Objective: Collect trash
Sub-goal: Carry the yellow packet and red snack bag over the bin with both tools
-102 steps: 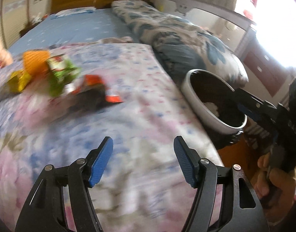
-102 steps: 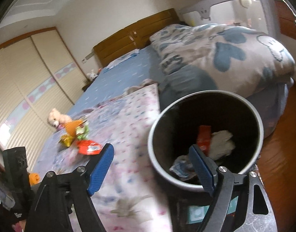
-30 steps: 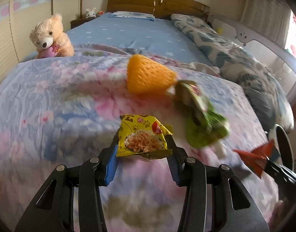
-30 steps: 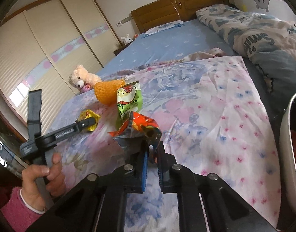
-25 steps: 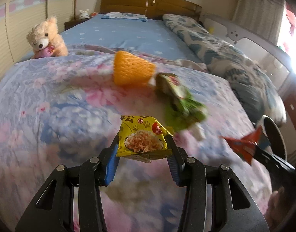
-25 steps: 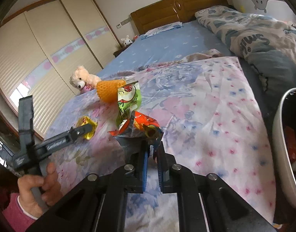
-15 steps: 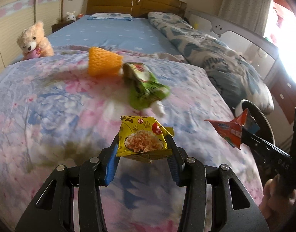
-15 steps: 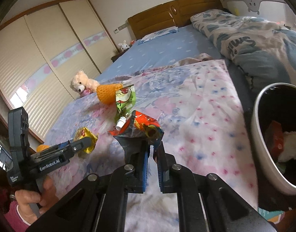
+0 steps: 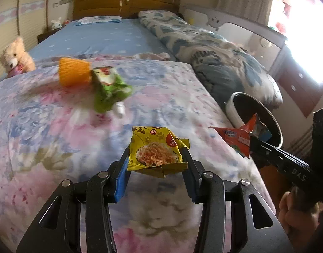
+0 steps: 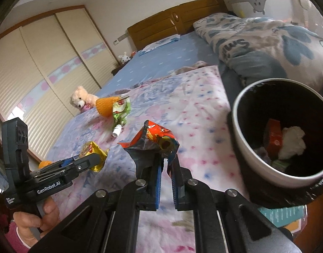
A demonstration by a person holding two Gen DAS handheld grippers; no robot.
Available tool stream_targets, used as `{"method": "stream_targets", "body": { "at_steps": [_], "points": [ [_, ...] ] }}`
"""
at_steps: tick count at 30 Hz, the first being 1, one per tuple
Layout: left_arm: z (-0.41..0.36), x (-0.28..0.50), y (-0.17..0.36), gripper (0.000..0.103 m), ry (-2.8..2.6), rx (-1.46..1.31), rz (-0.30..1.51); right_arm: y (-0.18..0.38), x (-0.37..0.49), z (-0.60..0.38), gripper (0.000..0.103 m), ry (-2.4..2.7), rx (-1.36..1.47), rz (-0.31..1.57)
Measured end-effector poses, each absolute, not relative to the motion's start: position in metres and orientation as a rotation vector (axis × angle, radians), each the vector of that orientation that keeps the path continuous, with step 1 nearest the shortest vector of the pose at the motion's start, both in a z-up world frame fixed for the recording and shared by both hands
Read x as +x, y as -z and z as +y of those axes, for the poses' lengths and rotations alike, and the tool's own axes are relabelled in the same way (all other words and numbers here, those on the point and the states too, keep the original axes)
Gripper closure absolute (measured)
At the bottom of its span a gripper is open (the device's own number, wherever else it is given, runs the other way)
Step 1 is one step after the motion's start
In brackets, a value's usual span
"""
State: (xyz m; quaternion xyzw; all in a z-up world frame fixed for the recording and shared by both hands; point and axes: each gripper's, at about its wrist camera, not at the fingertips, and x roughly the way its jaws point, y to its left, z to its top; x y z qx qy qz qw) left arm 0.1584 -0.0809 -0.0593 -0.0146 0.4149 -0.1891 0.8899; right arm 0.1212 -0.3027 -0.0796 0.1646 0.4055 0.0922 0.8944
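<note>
My left gripper (image 9: 156,164): clamped on yellow wrapper (image 9: 156,150). My right gripper (image 10: 166,164): clamped on red wrapper (image 10: 154,140), near bin (image 10: 243,147). Bin holds some trash. Left on bed (image 9: 45,137): green pouch (image 9: 108,88), orange net (image 9: 74,73).

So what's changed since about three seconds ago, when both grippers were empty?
The left gripper has taken hold of the yellow wrapper, and the right gripper the red wrapper. Both lifted them off the bed toward the bin. The orange net, green pouch and teddy bear still lie on the bed.
</note>
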Motion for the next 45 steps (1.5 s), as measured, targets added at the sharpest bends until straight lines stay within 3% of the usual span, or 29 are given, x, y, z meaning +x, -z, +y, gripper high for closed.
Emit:
{"method": "stream_targets", "body": {
  "at_steps": [45],
  "points": [
    [-0.235,0.139,0.034,0.059,0.609,0.180,0.818,0.062,0.072,-0.433,0.095,0.074,0.415,0.749]
  ]
}}
